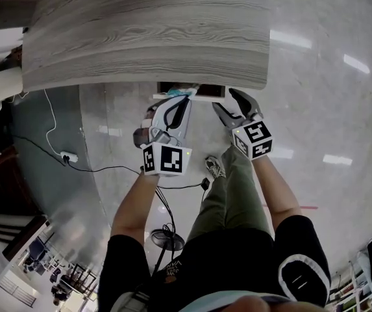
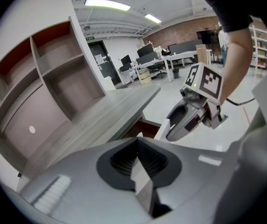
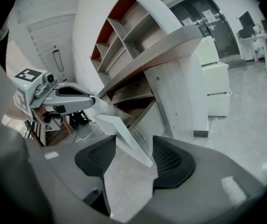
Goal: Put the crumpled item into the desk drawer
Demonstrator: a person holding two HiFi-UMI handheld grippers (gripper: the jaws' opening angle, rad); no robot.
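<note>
**Drawer open, item's whereabouts unsettled**

The desk drawer (image 1: 202, 95) stands pulled out a little from under the tabletop (image 1: 147, 38), so the opening step looks done. Both grippers are at its mouth.

The left gripper (image 1: 180, 106) has its fingers pressed together. Its own view shows nothing clearly pinched between them, and its tip is right at the drawer's white front. The right gripper (image 1: 232, 106) has its fingers wide apart. A corner of that white front stands between them, and neither pad presses on it.

The crumpled item is not plain in any view. A pale bluish bit (image 1: 184, 92) at the drawer's mouth, just beyond the left tip, may be it. It is too small to tell whether it lies inside. If it does, only closing the drawer seems left.

The tabletop is curved grey wood grain, bare where it shows. The glossy pale floor (image 1: 328, 96) mirrors ceiling lights, and a power strip (image 1: 69, 156) with cables lies on it. Around the desk are a curved shelf unit (image 2: 54, 78) with reddish backs, a white cabinet (image 3: 215, 92) and rows of office desks (image 2: 170, 59).
</note>
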